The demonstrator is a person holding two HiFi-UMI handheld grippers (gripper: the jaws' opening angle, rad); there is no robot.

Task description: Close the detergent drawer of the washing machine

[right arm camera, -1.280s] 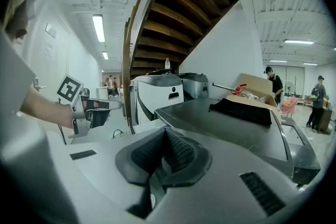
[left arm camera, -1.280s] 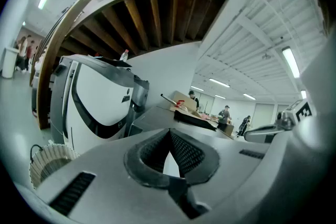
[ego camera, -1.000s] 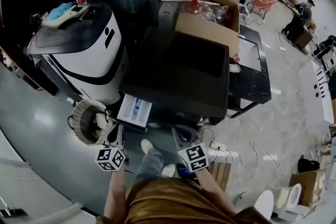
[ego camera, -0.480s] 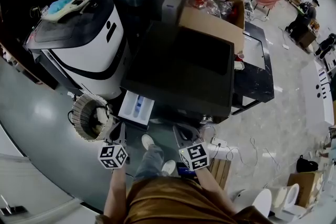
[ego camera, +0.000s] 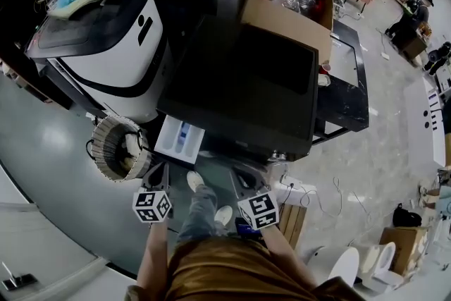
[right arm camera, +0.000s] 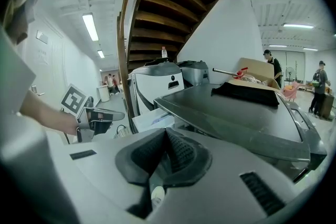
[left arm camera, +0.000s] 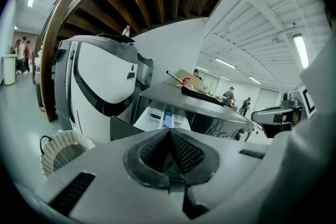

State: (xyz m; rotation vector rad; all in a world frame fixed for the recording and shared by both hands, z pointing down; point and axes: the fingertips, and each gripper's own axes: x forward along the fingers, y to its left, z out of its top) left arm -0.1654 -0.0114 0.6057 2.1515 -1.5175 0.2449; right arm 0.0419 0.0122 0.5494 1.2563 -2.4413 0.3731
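Far left, the woven basket (ego camera: 103, 151) holds something pale, hard to make out. Beside it the left gripper (ego camera: 158, 176) hovers, jaws pressed together on nothing. The detergent drawer (ego camera: 180, 139) juts open from the washing machine (ego camera: 239, 88), blue compartment inside; the machine's front hides under its dark top. The right gripper (ego camera: 244, 183) is pinched together, empty. The far cardboard box (ego camera: 282, 28) holds crumpled plastic and something red

matt dark top on the washing machine (ego camera: 239, 84), its white plastic detergent drawer (ego camera: 180, 140) smooth; beside it a glossy white-and-black plastic appliance (ego camera: 106, 46), a rough woven basket (ego camera: 101, 151), a brown cardboard box (ego camera: 282, 21), a polished grey floor (ego camera: 42, 137), dark wooden stairs (right arm camera: 168, 2).
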